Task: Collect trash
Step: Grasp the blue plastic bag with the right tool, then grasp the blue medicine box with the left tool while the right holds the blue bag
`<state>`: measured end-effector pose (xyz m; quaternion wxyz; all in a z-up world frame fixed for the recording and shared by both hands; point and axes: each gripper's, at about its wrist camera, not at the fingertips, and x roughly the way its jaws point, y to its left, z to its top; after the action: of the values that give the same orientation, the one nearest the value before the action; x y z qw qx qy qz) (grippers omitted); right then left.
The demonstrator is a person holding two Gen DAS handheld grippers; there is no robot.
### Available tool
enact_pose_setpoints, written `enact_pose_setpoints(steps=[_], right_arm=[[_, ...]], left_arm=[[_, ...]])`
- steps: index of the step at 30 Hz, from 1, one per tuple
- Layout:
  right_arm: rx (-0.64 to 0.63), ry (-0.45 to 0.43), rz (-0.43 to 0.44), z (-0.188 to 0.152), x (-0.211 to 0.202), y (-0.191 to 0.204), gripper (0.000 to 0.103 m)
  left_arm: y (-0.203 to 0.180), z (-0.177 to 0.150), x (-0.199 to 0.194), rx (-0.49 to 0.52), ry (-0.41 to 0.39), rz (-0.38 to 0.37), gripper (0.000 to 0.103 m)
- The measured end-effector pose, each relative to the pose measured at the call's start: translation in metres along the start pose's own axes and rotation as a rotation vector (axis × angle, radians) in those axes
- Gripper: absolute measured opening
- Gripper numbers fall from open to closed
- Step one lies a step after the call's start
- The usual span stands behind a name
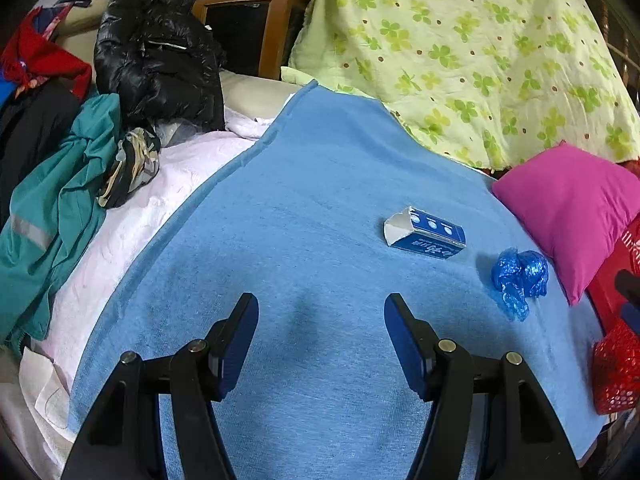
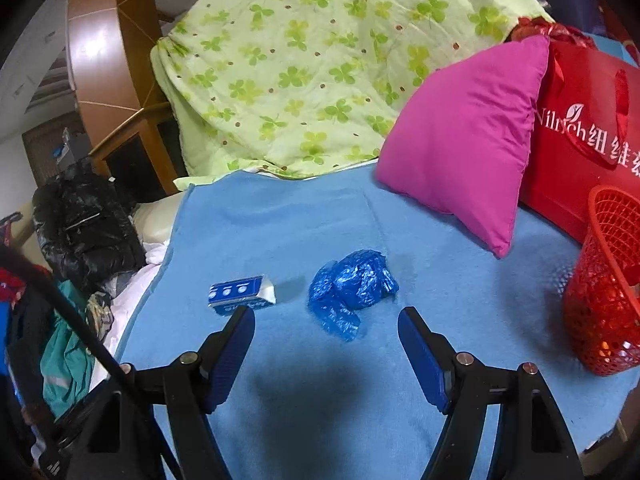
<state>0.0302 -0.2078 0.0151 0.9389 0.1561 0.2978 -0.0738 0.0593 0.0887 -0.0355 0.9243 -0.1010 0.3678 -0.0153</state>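
Hovering over the blue blanket (image 2: 460, 240), the left gripper (image 1: 321, 308) is spread wide and empty; box (image 2: 241, 294), crumpled blue plastic (image 2: 352, 286), then the right gripper (image 2: 326, 322), wide too, just short of it; red basket (image 2: 608, 280) far right.

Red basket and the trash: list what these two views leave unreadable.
- Red mesh basket: right wrist view, frame edge cuts off its right side; contents unclear through the mesh.
- Small blue box: print too small in both views; whether empty unknown.
- Crumpled blue plastic: underside hidden by its own folds.
- Red bag: lettering cut off.
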Motion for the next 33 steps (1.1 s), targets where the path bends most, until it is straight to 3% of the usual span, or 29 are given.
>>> enact_pose_setpoints(steps=[9,17,20,22,24,27,29,31,33], right_arm=[[0.161,0.091,0.055,0.015,0.059,-0.058,0.077],[0.398,0.279,0.184,0.022,0.146,-0.08,0.077],[0.463,0.325,0.182,0.022,0.175,-0.084,0.077],[0.504,0.336,0.178,0.018,0.19,-0.085,0.077],[0.496,0.356,0.163,0.014,0.201,-0.083,0.077],[0.437,0.314,0.151,0.019,0.205,-0.077,0.077],[0.38,0.316,0.141,0.024,0.208,-0.071,0.076],[0.334,0.327,0.148,0.025,0.212,-0.067,0.063],[0.304,0.326,0.148,0.028,0.212,-0.064,0.059]], left_arm=[[-0.008,0.007,0.01,0.015,0.033,-0.046,0.066],[-0.023,0.034,0.024,0.081,0.005,-0.058,0.069],[-0.042,0.065,0.038,0.198,-0.044,-0.066,0.071],[-0.057,0.084,0.049,0.265,-0.076,-0.113,0.079],[-0.079,0.094,0.068,0.365,-0.045,-0.209,0.082],[-0.108,0.095,0.097,0.501,-0.012,-0.3,0.083],[-0.124,0.092,0.117,0.564,0.024,-0.322,0.083],[-0.136,0.087,0.136,0.613,0.057,-0.311,0.083],[-0.144,0.082,0.148,0.655,0.084,-0.336,0.083]])
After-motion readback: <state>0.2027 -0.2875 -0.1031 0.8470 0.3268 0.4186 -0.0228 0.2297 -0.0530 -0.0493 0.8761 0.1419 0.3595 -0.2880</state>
